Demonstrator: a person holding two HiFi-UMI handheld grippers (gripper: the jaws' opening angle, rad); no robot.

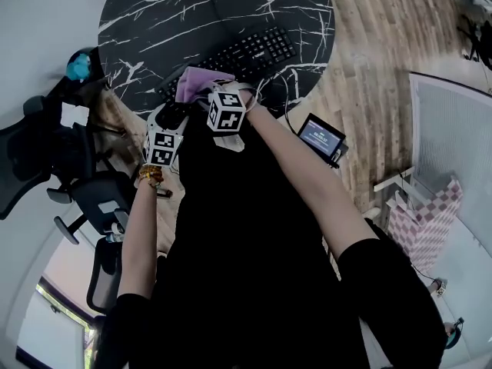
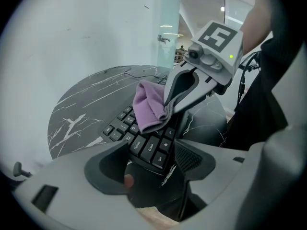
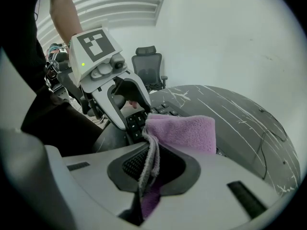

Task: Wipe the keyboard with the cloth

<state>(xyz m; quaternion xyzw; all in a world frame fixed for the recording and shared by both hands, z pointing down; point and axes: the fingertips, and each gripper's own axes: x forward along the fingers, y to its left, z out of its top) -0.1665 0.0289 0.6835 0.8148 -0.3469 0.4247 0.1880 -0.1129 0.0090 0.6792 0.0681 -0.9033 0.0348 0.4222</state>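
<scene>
Head view: keyboard (image 1: 246,56) on round dark table (image 1: 154,21); purple cloth (image 1: 198,83) sits on its near end
Left gripper view: left gripper (image 2: 148,164) jaws apart, astride the keyboard's near corner
Right gripper view: right gripper (image 3: 149,169) jaws clamped on cloth, cloth against the keys
Progress: wiping looks barely begun; most keys still to cover

We see a round black bench (image 1: 154,21) with white lines like cracks. It stands on a wooden floor (image 1: 384,44). Black office chairs (image 1: 46,152) stand to the left. A small lit screen (image 1: 321,137) sits to the right, and a pink checked thing (image 1: 427,221) lies beyond it.
</scene>
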